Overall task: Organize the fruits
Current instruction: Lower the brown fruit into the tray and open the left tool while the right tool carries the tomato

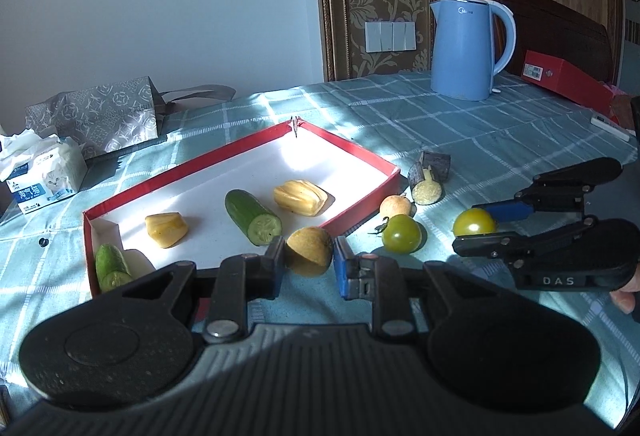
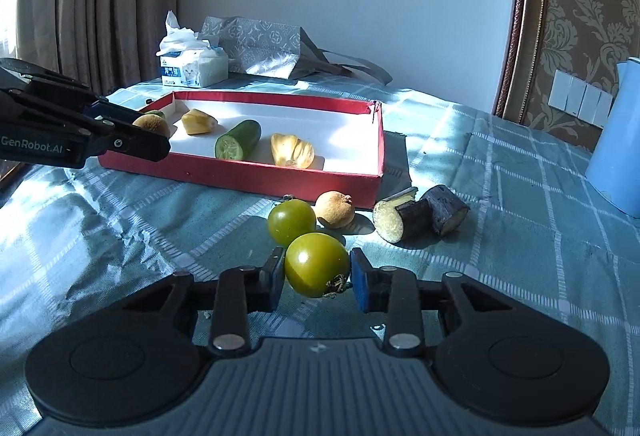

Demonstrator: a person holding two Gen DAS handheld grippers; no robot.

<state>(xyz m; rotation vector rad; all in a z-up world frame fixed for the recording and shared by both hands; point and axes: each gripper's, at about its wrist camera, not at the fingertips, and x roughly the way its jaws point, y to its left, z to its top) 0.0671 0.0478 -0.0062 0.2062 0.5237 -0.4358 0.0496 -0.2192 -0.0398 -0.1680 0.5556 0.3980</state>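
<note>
My left gripper [image 1: 309, 262] is shut on a brown kiwi half [image 1: 310, 250] just above the near rim of the red tray [image 1: 248, 148]; it also shows in the right wrist view [image 2: 150, 132]. My right gripper [image 2: 317, 274] is shut on a green tomato [image 2: 317, 264], seen from the left wrist view [image 1: 474, 222], over the tablecloth. The tray holds two yellow jackfruit pieces [image 1: 300, 196] [image 1: 166, 230] and two cucumber pieces [image 1: 253, 216] [image 1: 111, 266]. A second green tomato [image 2: 291, 221], a round brown fruit [image 2: 335, 209] and two eggplant chunks [image 2: 420, 218] lie right of the tray.
A blue kettle [image 1: 466, 48] stands at the back right beside a red box [image 1: 568, 76]. A tissue pack [image 1: 38, 172] and a grey gift bag [image 1: 96, 112] sit behind the tray on the left. The checked tablecloth [image 2: 520, 236] is wrinkled.
</note>
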